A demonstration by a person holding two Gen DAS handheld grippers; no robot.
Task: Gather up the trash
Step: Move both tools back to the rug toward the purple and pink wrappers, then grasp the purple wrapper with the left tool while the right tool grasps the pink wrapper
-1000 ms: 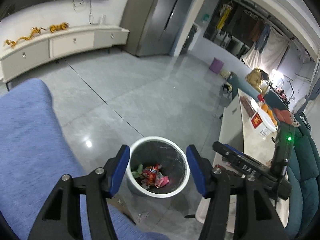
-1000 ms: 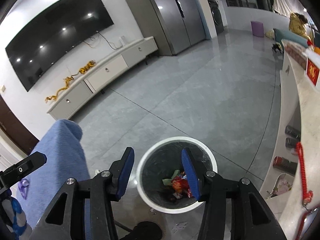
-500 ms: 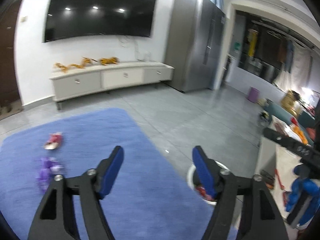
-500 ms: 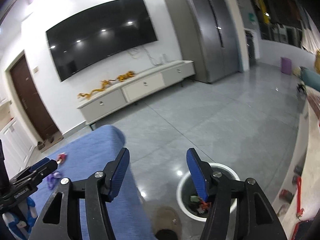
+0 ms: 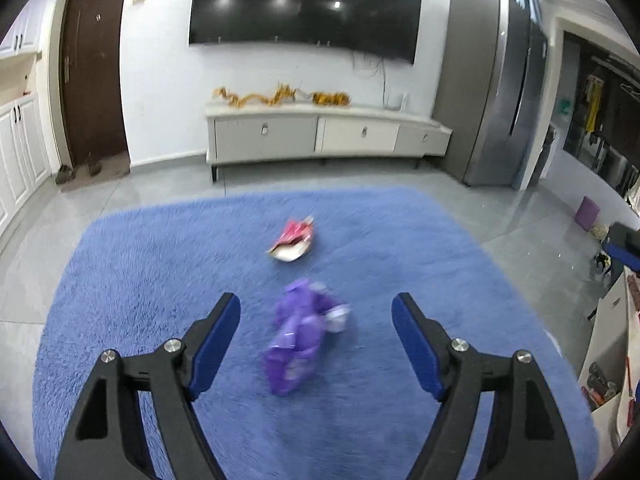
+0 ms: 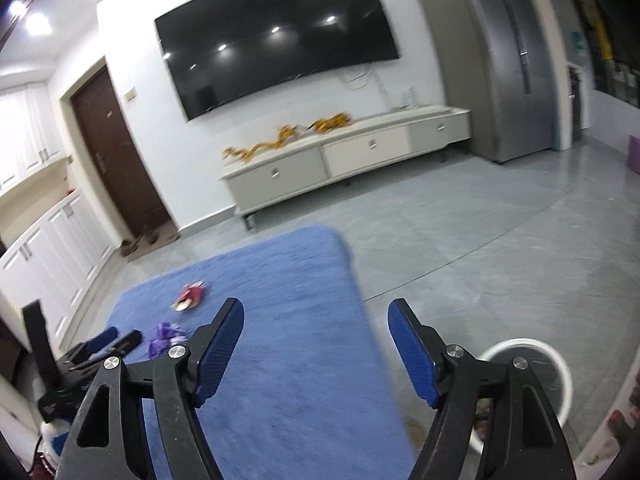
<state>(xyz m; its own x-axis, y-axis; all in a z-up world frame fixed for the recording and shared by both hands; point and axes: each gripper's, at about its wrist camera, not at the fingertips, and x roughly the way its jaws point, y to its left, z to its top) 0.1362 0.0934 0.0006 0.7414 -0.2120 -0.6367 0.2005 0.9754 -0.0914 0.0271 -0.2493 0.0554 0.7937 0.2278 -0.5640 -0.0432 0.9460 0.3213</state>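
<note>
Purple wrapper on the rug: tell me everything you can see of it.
The purple wrapper is a crumpled, glossy, plastic-looking bag with a pale patch at its right edge. It is motion-blurred, so any print is unreadable. It lies loose on the blue rug, nearer the camera than the red wrapper and apart from it. Nothing but the rug touches it.

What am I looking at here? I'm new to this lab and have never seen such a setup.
A person carries a hand-held two-finger tool in each hand; no robot arm. Each picture comes from a fisheye camera looking forward along one tool's blue fingers. The left tool is open and empty, aimed at a purple wrapper on the blue rug; a red-and-white wrapper lies farther off. The right tool is opening, nothing between its fingers; a white trash bin stands on the grey floor beside the rug. Nothing is held.
</note>
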